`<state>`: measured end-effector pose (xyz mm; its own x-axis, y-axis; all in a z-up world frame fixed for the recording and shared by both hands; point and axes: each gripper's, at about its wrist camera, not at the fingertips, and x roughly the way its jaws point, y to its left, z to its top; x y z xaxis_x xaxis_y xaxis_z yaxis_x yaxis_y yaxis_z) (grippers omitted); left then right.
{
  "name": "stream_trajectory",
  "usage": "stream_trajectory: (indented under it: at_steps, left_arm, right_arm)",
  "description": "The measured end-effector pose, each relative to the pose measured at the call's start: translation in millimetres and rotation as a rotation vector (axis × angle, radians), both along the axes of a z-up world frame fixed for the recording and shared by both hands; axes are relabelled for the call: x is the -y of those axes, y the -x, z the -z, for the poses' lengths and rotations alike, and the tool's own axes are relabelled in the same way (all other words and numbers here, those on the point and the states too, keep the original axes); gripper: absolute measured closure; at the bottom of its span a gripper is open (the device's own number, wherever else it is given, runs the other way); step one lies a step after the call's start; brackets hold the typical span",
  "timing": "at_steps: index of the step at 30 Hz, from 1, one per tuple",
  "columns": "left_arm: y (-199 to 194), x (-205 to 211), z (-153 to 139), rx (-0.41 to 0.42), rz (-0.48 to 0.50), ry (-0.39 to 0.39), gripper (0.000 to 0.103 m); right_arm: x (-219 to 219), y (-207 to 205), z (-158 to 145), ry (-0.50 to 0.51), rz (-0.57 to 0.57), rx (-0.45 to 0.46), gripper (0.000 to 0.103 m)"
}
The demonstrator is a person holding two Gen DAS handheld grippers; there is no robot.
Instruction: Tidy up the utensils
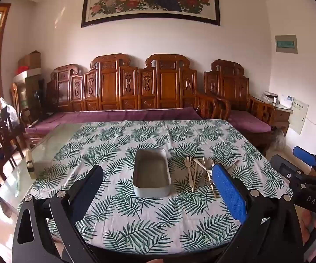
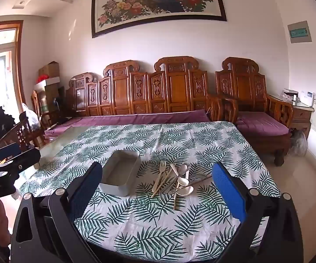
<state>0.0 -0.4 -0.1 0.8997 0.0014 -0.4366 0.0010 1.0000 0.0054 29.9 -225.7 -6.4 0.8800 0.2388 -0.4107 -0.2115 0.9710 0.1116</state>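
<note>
A table covered with a fern-print cloth [image 1: 149, 217] fills the lower half of both views. On it stands a grey rectangular tray [image 1: 151, 173], open at the top and with nothing visible inside. Seen from the left wrist, the tray sits near the centre of the cloth, and a loose heap of utensils [image 1: 201, 173] lies just beside it at about 3 o'clock, not touching its wall as far as can be told. The heap holds pale forks, spoons and some long thin sticks, crossed over one another; single pieces are hard to separate.

The left gripper [image 1: 158, 188] hangs above the near edge of the table with its jaws spread wide and nothing between them; the tray shows in the gap from this view. Its right finger [image 1: 228, 192] carries a blue pad and partly hides the near end of the heap.

The right gripper [image 2: 158, 188] is likewise released, jaws wide and bare. From its camera the utensils [image 2: 175, 182] lie at 12 o'clock between the fingers, and the tray [image 2: 120, 177] sits at about 10 o'clock of the heap.

Behind the table at 12 o'clock stands a carved wooden bench [image 2: 158, 92] with purple cushions, and a framed flower painting [image 2: 158, 2] hangs above it.
</note>
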Motion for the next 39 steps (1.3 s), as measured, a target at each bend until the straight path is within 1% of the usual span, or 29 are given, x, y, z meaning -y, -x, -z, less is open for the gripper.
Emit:
stream_trajectory:
  at_steps: [9, 10, 14, 39]
  left_arm:
    - [3.1, 7.3, -0.5, 0.003, 0.009, -0.006, 0.007]
    - [0.9, -3.0, 0.6, -0.001, 0.003, 0.008, 0.007]
    - [2.3, -6.6, -0.3, -0.001, 0.003, 0.009, 0.007]
    - [-0.4, 1.6, -3.2, 0.001, 0.005, 0.001, 0.007]
  right_arm:
    - [0.8, -0.3, 1.0, 0.005, -0.001, 0.006, 0.003]
    - [1.0, -0.2, 1.1, 0.006, -0.001, 0.007, 0.003]
    - [1.9, -0.9, 1.8, 0.004, 0.000, 0.005, 0.003]
    - [3.6, 0.5, 4.1, -0.001, 0.001, 0.004, 0.003]
